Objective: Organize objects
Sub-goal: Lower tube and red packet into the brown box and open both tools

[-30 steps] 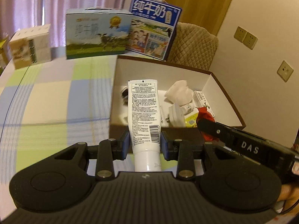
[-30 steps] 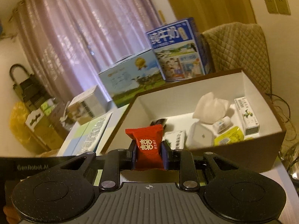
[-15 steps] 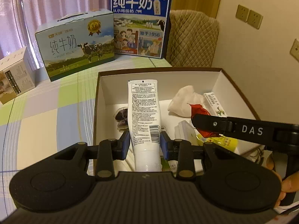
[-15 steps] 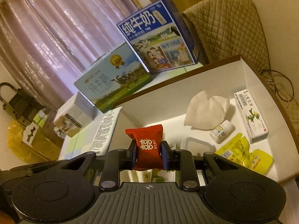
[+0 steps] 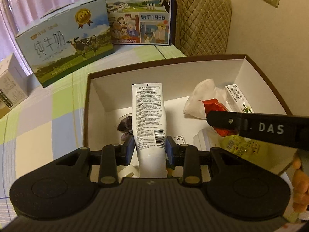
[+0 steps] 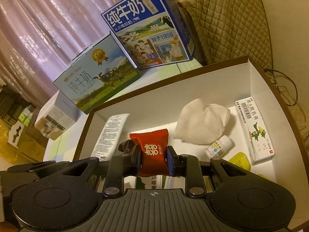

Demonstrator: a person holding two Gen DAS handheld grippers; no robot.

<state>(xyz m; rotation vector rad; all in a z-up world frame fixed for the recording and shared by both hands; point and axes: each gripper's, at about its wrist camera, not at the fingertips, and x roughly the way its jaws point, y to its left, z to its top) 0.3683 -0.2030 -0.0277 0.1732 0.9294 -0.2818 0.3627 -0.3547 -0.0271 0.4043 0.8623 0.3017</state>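
Over the box: both of my grippers hang above the open cardboard box (image 5: 266,81), which sits toward the right edge of the checked tabletop (image 5: 38,119).
Left gripper: my left gripper (image 5: 149,147) has its fingers closed on the lower end of a white tube (image 5: 148,114), cap toward me, crimped end pointing at the box's far wall.
Right gripper: my right gripper (image 6: 154,158) has its fingers pinched on a small red packet (image 6: 152,150), squeezed at its sides.
Box contents: a white cloth (image 6: 200,125), a small white bottle (image 6: 219,147), a long carton (image 6: 255,129) against the right wall, a yellow pouch (image 6: 239,160) and a dark wrapped piece (image 6: 125,146) near the left side.
Outside the box: two milk cartons (image 5: 63,38) stand at the far edge of the tabletop, a smaller box (image 5: 9,89) at the far left.
Step in hand: I judge I am about to set both items into the box.
Doing it well: I would lower the tube flat along the left wall, where the floor looks bare apart from the dark piece, and let go only once it rests. The packet can go in the open middle, short of the cloth. The two grippers are close, so I would release one at a time.
Risk: the tube could roll onto the dark piece if dropped from height.
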